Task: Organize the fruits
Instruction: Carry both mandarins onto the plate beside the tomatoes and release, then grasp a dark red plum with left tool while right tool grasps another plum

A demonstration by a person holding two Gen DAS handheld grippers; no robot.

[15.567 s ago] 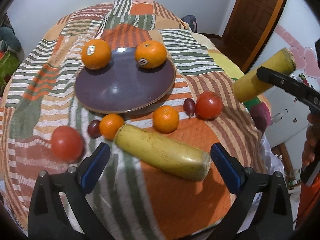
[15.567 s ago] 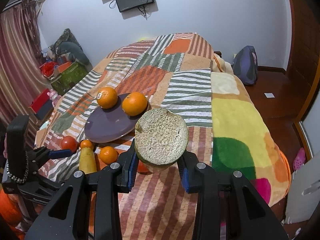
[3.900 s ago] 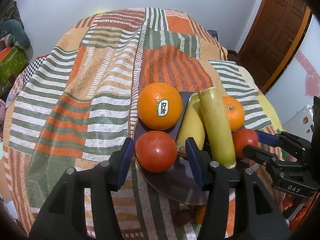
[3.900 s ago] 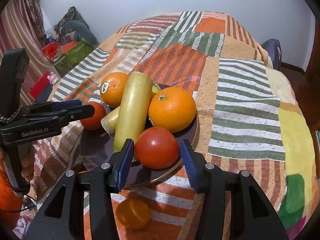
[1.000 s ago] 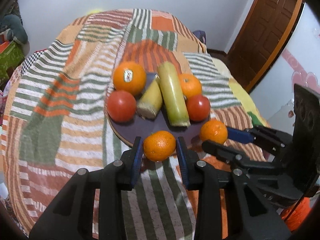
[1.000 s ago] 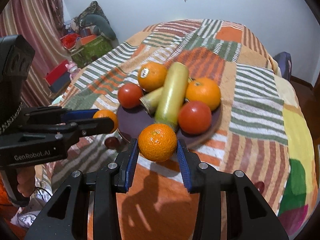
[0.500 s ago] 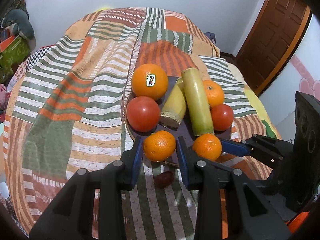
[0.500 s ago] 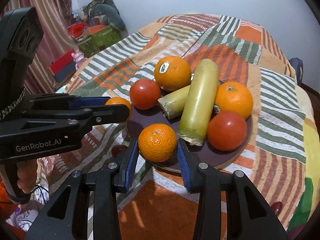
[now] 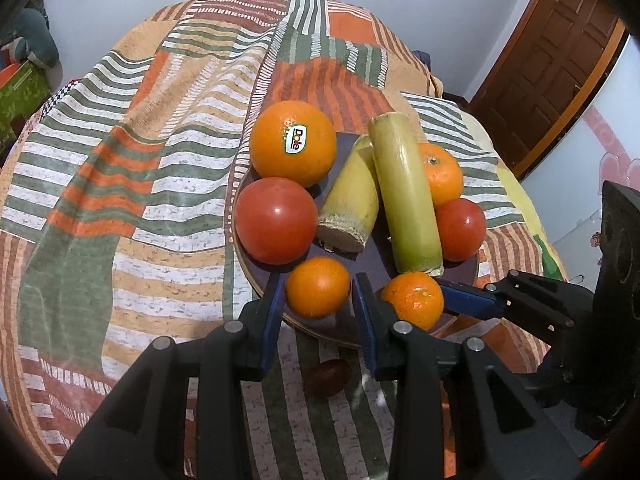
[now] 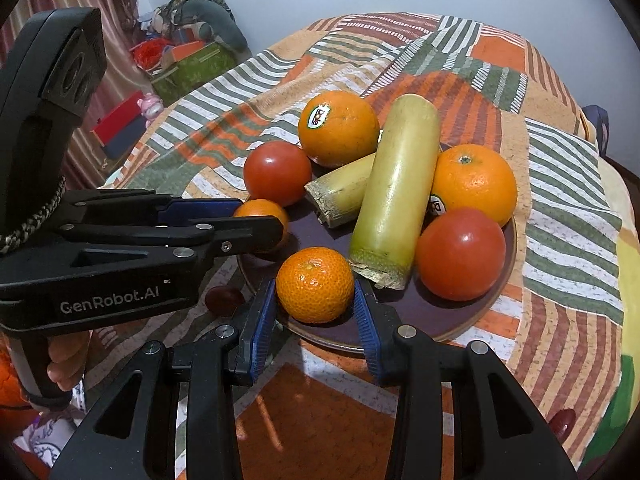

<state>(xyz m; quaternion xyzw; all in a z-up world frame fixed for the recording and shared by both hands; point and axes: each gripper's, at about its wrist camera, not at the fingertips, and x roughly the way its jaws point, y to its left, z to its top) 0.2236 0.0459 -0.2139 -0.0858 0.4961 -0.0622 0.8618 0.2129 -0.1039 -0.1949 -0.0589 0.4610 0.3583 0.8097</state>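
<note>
A dark purple plate (image 9: 374, 256) (image 10: 452, 316) on the striped bedspread holds two large oranges (image 9: 294, 142) (image 10: 474, 184), two tomatoes (image 9: 276, 226) (image 10: 460, 252) and two yellow-green cane pieces (image 9: 404, 196) (image 10: 396, 196). My left gripper (image 9: 319, 294) is shut on a small mandarin (image 9: 318, 286) over the plate's near rim. My right gripper (image 10: 315, 294) is shut on another small mandarin (image 10: 315, 284), also over the near rim. Each gripper shows in the other's view, the right gripper (image 9: 416, 300) and the left gripper (image 10: 264, 220).
A dark red grape or plum (image 9: 328, 374) (image 10: 224, 300) lies on the bedspread just before the plate. Another one (image 10: 562, 420) lies at the right. Boxes and clutter (image 10: 176, 60) stand beside the bed at the left. A wooden door (image 9: 560, 52) is at the right.
Both grippers, each holding its mandarin, have moved forward and down to the plate's near rim. The fruit on the plate has not moved.
</note>
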